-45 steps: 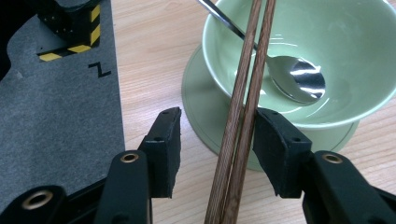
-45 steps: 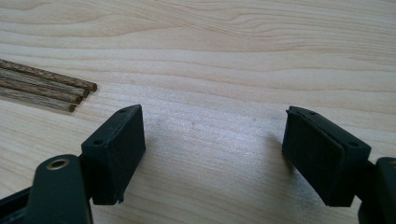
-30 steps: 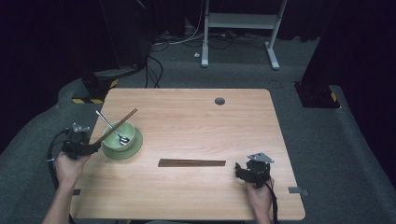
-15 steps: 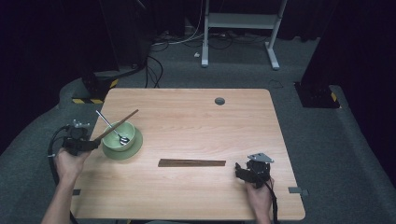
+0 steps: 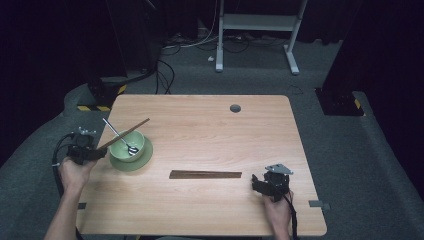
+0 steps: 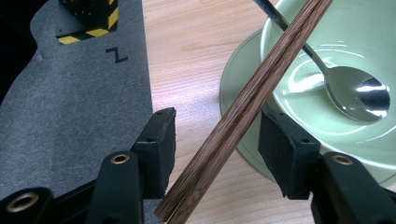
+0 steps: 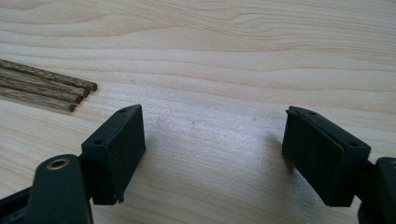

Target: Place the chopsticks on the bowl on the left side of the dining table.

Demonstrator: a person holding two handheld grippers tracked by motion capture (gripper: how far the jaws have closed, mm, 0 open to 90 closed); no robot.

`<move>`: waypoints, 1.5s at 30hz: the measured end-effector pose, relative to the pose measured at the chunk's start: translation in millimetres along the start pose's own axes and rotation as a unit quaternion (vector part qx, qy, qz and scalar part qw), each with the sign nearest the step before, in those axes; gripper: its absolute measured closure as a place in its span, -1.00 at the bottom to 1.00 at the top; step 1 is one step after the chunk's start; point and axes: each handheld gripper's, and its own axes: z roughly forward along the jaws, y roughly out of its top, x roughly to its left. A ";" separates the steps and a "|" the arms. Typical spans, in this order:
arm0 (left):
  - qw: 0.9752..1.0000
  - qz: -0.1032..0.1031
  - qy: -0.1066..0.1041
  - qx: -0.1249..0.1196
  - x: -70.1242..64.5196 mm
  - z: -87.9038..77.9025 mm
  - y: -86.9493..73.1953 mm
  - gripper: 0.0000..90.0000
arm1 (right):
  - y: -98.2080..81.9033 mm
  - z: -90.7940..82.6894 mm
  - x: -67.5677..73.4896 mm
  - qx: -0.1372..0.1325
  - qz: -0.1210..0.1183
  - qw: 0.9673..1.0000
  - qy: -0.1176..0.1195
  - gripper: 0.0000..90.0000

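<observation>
Wooden table (image 5: 210, 130), chopsticks (image 6: 243, 109) across green bowl (image 6: 336, 60), left gripper (image 6: 217, 135) jaws apart

left tool (image 5: 100, 151) beside green bowl (image 5: 127, 146) | chopsticks (image 5: 125, 134) across rim | spoon (image 5: 121, 138) inside | right tool (image 5: 256, 183) near chopstick bundle (image 5: 205, 174)

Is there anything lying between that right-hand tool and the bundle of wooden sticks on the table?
Nothing visible. Bare tabletop stretches from the right tool to the near end of the sticks, and its jaws stand open and empty. The bowl, spoon and left tool sit off to the far side.
</observation>
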 end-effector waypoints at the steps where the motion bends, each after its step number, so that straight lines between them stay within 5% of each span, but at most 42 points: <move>1: 1.000 -0.001 0.000 0.000 0.2 0.4 0.1 0.03 | 0.0 0.0 0.0 0.000 0.000 1.000 0.000 -0.54; 17: 1.000 0.014 -0.011 -0.020 -9.8 -9.8 5.9 0.00 | 0.0 -0.1 0.1 0.000 0.000 1.000 0.000 -0.54; 23: 0.998 0.018 -0.034 -0.042 -20.8 -19.3 20.1 -0.02 | -0.1 -0.1 0.1 0.000 0.000 1.000 0.000 -0.54; 45: 0.995 0.026 -0.087 -0.039 -62.0 7.1 68.7 -0.13 | -0.1 -0.1 0.1 0.000 0.000 1.000 0.000 -0.54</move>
